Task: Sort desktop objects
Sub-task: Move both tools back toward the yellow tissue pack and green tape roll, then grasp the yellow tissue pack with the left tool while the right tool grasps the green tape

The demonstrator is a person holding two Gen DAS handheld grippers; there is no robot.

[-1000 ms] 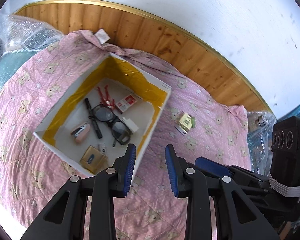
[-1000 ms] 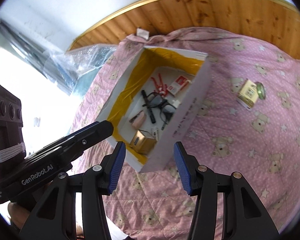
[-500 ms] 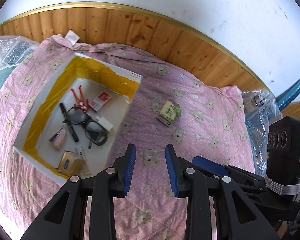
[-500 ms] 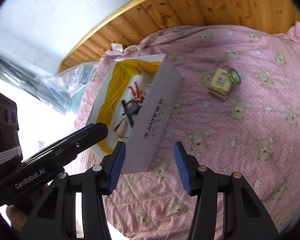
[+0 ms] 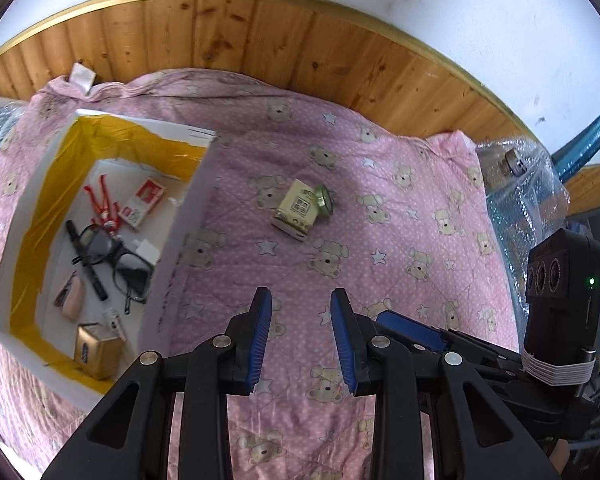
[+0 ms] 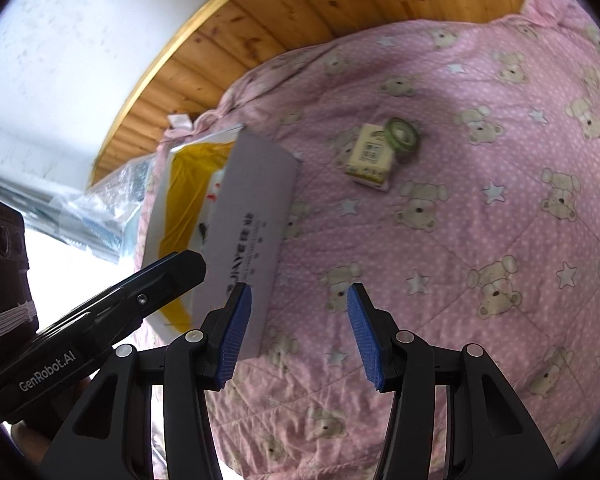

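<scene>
Pink quilt (image 5: 400, 216) — one carton (image 5: 296, 209) (one tape roll (image 5: 323, 200))

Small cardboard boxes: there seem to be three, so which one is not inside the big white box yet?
The pale cream box with a printed code, lying on the pink blanket beside a green tape roll. The gold box and red-and-white box lie inside the white box.

both grippers (image 5: 301, 336) (image 6: 299, 334) agape (empty)

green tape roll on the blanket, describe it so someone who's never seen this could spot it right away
On the pink bear-print blanket, right of the white box, two things lie alone. The green tape roll touches the small cream carton: it is the round, hollow ring, not the block.
</scene>
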